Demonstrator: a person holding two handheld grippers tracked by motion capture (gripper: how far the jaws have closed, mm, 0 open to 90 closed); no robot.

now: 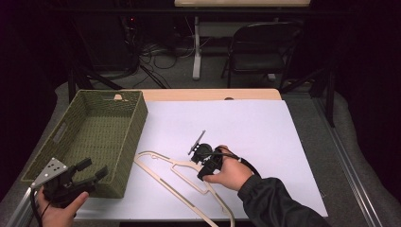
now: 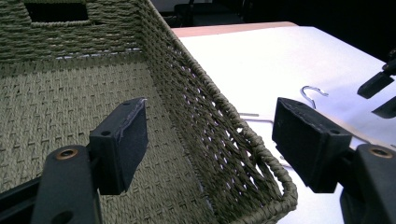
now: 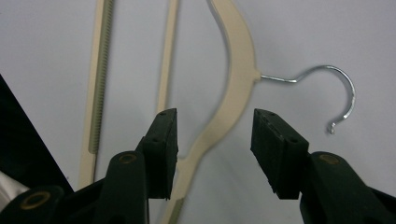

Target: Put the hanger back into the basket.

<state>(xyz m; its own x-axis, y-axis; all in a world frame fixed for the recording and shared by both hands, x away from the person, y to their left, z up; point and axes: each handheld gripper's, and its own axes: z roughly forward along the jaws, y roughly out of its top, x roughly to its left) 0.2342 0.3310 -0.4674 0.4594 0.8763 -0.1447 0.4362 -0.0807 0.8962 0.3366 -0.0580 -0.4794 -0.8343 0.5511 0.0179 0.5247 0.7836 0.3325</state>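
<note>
Beside the basket point(image 1: 90, 137) (green, woven), a hanger point(image 1: 179, 177) lies on paper point(image 1: 246, 137).

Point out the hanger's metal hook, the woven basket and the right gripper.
metal hook point(image 3: 345, 93), right gripper view, on the outer curve of the wire.
woven basket point(image 1: 135, 120), high view, on its right wall.
right gripper point(image 3: 214, 140), right gripper view, midway between its open fingertips.

Dim surroundings, brightly lit, slightly soft
</note>
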